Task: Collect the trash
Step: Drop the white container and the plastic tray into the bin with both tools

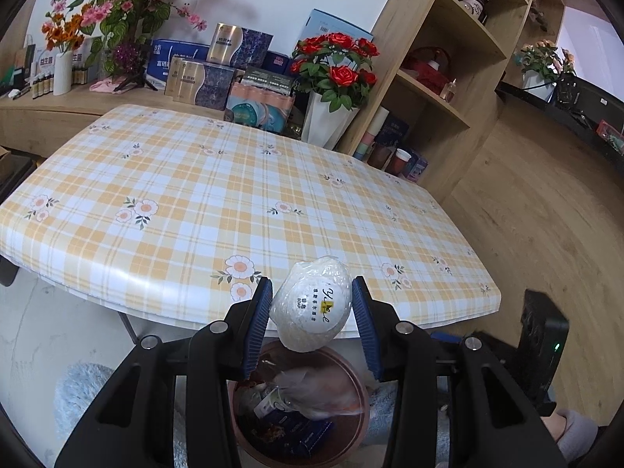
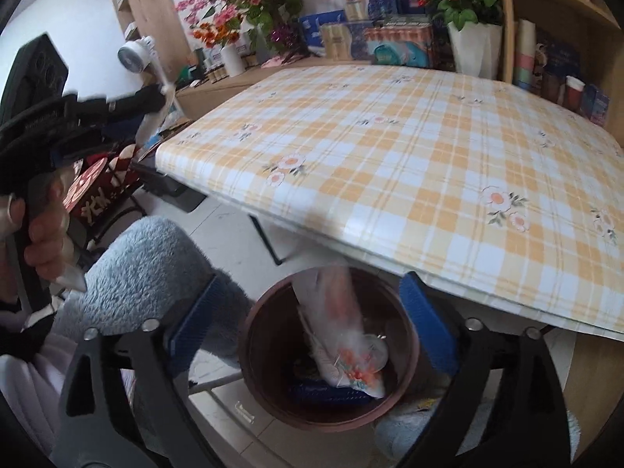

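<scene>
One white wrapped soap (image 1: 311, 304) sits clamped between the left gripper (image 1: 311, 308) fingers, above the brown bin (image 1: 355, 421). Right gripper (image 2: 312, 319) fingers spread wide, empty; a blurred clear bag (image 2: 343, 335) lies inside the bin, near the checked surface (image 2: 390, 163) edge.

A yellow-and-white checked tablecloth (image 1: 234, 195) with flowers, a brown bin (image 2: 327, 351), a white soap packet (image 1: 312, 304), red roses (image 1: 335, 58).
</scene>
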Demonstrator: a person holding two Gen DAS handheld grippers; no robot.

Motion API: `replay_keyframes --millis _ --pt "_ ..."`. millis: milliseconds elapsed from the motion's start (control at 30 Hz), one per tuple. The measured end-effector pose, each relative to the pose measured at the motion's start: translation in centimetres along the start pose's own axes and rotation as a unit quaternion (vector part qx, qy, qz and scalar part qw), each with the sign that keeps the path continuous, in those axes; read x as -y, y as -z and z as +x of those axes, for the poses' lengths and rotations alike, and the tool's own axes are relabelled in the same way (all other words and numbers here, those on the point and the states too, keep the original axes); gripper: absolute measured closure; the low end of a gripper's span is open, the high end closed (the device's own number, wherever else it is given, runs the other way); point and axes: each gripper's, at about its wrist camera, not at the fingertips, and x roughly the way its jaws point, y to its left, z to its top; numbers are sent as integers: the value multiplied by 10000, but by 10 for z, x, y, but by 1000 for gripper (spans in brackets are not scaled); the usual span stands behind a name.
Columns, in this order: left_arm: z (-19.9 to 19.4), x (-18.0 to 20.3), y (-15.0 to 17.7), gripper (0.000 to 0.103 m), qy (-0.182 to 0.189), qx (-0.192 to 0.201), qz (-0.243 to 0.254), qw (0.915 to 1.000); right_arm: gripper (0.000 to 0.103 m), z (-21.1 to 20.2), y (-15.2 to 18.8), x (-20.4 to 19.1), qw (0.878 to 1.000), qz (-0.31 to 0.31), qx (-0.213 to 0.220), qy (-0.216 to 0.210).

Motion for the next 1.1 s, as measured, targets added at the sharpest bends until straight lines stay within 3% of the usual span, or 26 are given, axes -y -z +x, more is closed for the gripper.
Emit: replay_keyframes --millis 267,433,867,933,1000,1100 --pt "19 8 16 62 107 -290 154 9994 6 -22 -25 29 9943 391 692 714" --pt "32 18 25 62 360 -565 312 9973 6 -20 -30 48 9920 557 655 927" --pt "62 44 48 62 637 -1224 778 9874 6 -14 -23 60 9910 734 562 966" --pt "65 47 50 51 658 -1272 823 9863 6 -13 -22 61 9912 735 560 952" --pt "66 49 50 31 574 -1222 875 9870 6 -13 -21 60 9913 724 553 955" --pt "65 47 47 22 382 -1136 905 9887 6 -12 -20 59 9912 725 540 965"
